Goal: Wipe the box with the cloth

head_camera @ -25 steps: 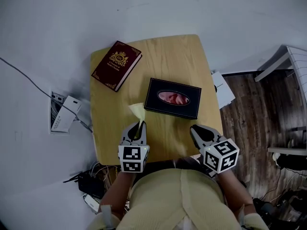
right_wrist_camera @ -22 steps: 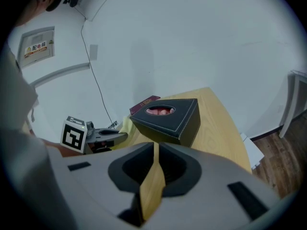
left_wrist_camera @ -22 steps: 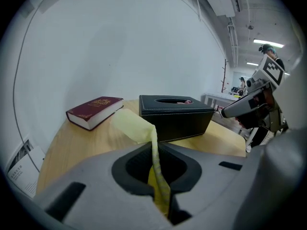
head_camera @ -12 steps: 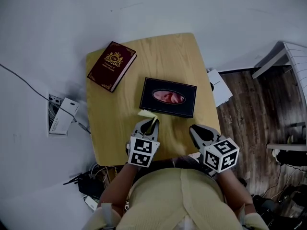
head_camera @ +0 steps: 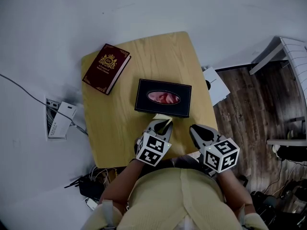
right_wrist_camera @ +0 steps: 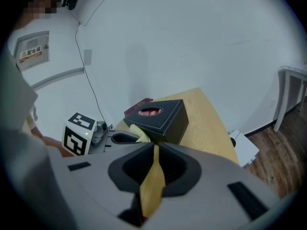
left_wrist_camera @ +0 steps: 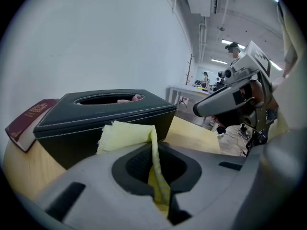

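The black tissue box (head_camera: 163,97) lies in the middle of the wooden table (head_camera: 168,51), with pink tissue showing in its oval slot. My left gripper (head_camera: 162,123) is shut on a pale yellow cloth (head_camera: 162,118), which sits right at the box's near side. The left gripper view has the cloth (left_wrist_camera: 127,137) pinched between the jaws and folded over in front of the box (left_wrist_camera: 103,114). My right gripper (head_camera: 196,129) hovers over the table's near right edge, shut and holding nothing. Its own view looks past the shut jaws to the box (right_wrist_camera: 158,119) and the left gripper (right_wrist_camera: 125,138).
A dark red book (head_camera: 105,67) lies at the table's far left corner. On the floor, a white device (head_camera: 57,121) with cables sits to the left and a white flat object (head_camera: 214,84) to the right. A white frame (head_camera: 288,54) stands further right.
My left gripper has carried the cloth to the right and up to the box's near side. The right gripper has stayed where it was.
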{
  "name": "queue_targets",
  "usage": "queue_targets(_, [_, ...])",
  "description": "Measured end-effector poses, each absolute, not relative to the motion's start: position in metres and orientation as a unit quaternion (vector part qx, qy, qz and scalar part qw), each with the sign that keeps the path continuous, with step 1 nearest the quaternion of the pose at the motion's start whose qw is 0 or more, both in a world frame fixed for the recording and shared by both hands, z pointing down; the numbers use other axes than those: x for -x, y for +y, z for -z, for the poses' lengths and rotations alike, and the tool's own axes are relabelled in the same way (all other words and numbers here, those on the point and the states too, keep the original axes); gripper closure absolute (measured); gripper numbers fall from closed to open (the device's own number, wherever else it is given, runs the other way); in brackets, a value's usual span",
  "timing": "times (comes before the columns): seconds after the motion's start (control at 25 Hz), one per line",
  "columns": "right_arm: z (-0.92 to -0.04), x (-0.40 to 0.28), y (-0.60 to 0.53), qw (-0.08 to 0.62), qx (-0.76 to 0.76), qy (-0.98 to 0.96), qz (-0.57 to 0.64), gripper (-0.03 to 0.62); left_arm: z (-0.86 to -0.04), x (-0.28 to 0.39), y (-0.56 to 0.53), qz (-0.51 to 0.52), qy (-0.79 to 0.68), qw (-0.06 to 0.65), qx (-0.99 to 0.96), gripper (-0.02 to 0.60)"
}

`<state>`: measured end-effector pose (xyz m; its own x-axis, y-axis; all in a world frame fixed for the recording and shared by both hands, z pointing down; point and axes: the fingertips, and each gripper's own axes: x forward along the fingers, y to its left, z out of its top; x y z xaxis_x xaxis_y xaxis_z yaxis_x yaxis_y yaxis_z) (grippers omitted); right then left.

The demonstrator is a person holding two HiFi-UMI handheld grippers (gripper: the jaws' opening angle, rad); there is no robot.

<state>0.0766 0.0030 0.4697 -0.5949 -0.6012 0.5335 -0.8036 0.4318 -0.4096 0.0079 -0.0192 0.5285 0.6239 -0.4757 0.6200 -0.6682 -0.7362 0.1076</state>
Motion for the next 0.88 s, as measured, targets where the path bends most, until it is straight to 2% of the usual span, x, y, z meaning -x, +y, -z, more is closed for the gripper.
queue_targets(0.88, [-0.47, -0.105, 0.0, 0.147, -0.455, -0.814, -0.329, 0.543, -0.524, -0.089, 0.026, -0.288, -0.132, 0.155, -0.936, 0.552])
